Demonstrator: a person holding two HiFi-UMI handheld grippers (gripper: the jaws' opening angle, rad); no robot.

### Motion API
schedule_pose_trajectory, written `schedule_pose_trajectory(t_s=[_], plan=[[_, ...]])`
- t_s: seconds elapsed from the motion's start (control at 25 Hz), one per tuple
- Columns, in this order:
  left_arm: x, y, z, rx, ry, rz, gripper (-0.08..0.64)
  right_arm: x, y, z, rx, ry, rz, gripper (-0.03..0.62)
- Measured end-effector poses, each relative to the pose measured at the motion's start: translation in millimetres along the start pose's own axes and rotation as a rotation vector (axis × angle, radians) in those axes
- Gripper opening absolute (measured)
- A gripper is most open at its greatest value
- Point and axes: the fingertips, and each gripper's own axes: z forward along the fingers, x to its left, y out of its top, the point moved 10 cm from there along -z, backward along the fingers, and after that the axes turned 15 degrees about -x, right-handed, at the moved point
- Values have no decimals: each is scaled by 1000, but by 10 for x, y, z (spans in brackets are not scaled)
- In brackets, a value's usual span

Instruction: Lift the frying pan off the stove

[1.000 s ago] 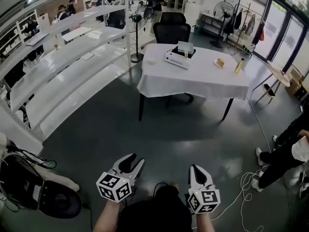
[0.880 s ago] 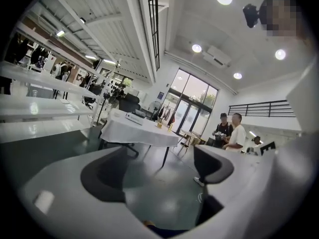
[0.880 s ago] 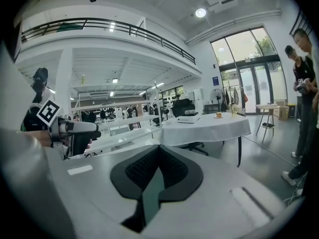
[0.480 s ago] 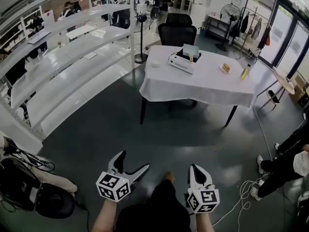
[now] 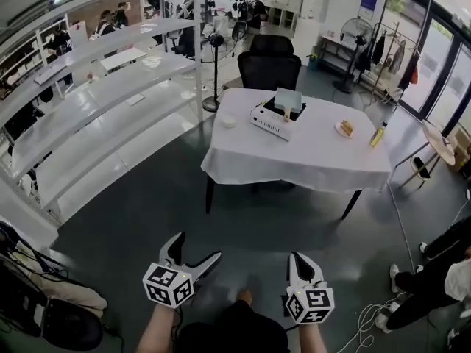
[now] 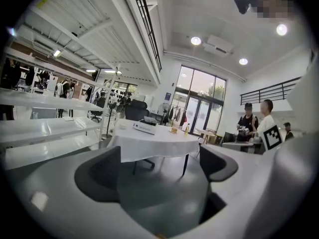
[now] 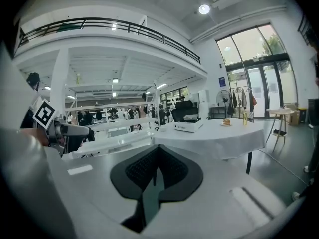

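Near the bottom edge of the head view, both tongs are held low over the dark floor (image 5: 221,204), well apart from the worktop (image 5: 309,157). Left tongs (image 5: 196,247): jaws spread wide, nothing between them; the left gripper view confirms it, with only floor and the far worktop showing through the gap at the left tongs (image 6: 159,168). Right tongs (image 5: 298,257): jaws closed together, pads meeting along a thin seam, nothing clamped, as the right gripper view shows at the right tongs (image 7: 157,156). Worktop is far, centre-right, covered with a white cloth. Stove (image 5: 268,120), a white box, sits on its far left part, with a dark shape on top that is probably the frying pan (image 5: 277,107); too small to confirm. Right of it are a small plate of food (image 5: 344,129) and a yellow bottle (image 5: 377,137). Black office chair (image 5: 268,57) stands behind the worktop. White shelving (image 5: 96,116) runs along the left. A person's legs (image 5: 434,271) show at the right edge.
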Motion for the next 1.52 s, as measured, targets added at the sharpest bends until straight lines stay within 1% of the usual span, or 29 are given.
schedule_pose_trajectory(t_s=[0.12, 0.28, 0.48, 0.68, 1.0, 1.16, 1.36, 1.52], plan=[[24, 21, 429, -19, 12, 4, 528, -350, 33, 358, -1, 5, -16, 5], [58, 19, 891, -37, 34, 1, 528, -734, 65, 753, -11, 11, -15, 5], [54, 0, 1284, -54, 59, -18, 526, -1053, 109, 1073, -15, 31, -25, 5], [-37, -42, 1555, -81, 77, -28, 526, -1311, 116, 1254, -21, 47, -23, 6], [-143, -68, 1554, -27, 93, -36, 528, -1418, 8, 1104, 9, 22, 37, 5], [-173, -95, 1623, -37, 99, -33, 526, -1493, -85, 1051, 27, 0, 50, 5], [-226, -162, 1766, -15, 53, -50, 526, -1539, -110, 1034, 37, -36, 54, 6], [-231, -187, 1992, -11, 12, -72, 528, -1589, -90, 1114, 32, -51, 50, 6]])
